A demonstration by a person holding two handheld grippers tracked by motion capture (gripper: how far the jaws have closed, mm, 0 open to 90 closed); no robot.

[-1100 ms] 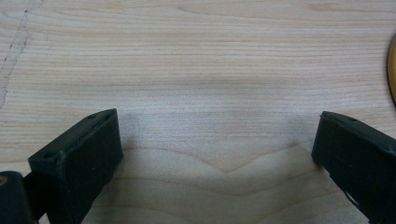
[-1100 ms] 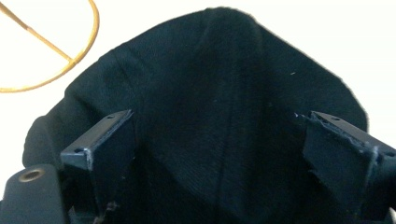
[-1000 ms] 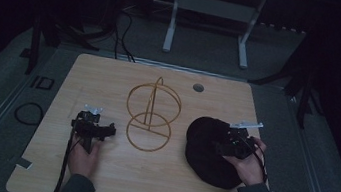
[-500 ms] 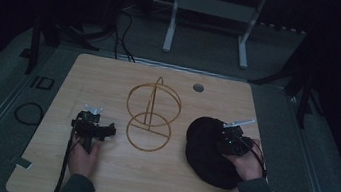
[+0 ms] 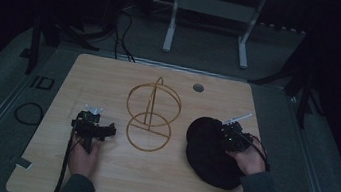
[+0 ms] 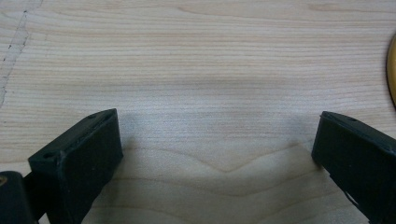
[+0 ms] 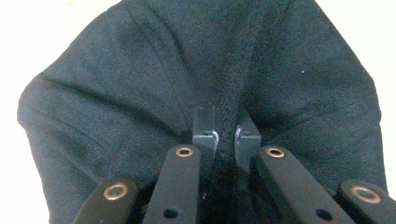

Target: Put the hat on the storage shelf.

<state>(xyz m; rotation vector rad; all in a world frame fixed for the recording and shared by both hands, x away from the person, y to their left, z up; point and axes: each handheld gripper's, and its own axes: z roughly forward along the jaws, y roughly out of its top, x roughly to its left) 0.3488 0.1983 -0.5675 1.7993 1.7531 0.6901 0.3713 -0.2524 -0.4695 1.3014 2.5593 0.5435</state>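
A dim room surrounds a pale wooden surface (image 5: 96,176) with rounded corners, its grain running side to side and a small round grommet (image 5: 198,87) set near its far edge, right of centre. Grey floor (image 5: 1,102) borders it on every side; a pale metal frame (image 5: 210,11) on two legs stands beyond the far edge, dark cables (image 5: 121,33) trail across the floor toward the far left corner, and a loop of black cable (image 5: 29,112) lies on the floor off the left edge. On the right side of the surface, near the right edge, lies a black cloth hat (image 5: 210,154), a broad, dark, rounded mass. At the centre stands a gold wire stand (image 5: 151,116), one ring flat on the wood, another upright behind it. The person's right hand (image 5: 249,160) holds the right claw (image 5: 227,134) over the hat's far side; in the right gripper view that claw (image 7: 226,135) is closed to a narrow gap on a raised fold of the hat (image 7: 140,84), the fabric bunching into creases toward it. Near the left edge, the left hand (image 5: 82,157) holds the left claw (image 5: 93,126) on the wood, beside the stand's flat ring; in the left gripper view the left claw (image 6: 215,149) stands wide apart over bare wood, gripping nothing.
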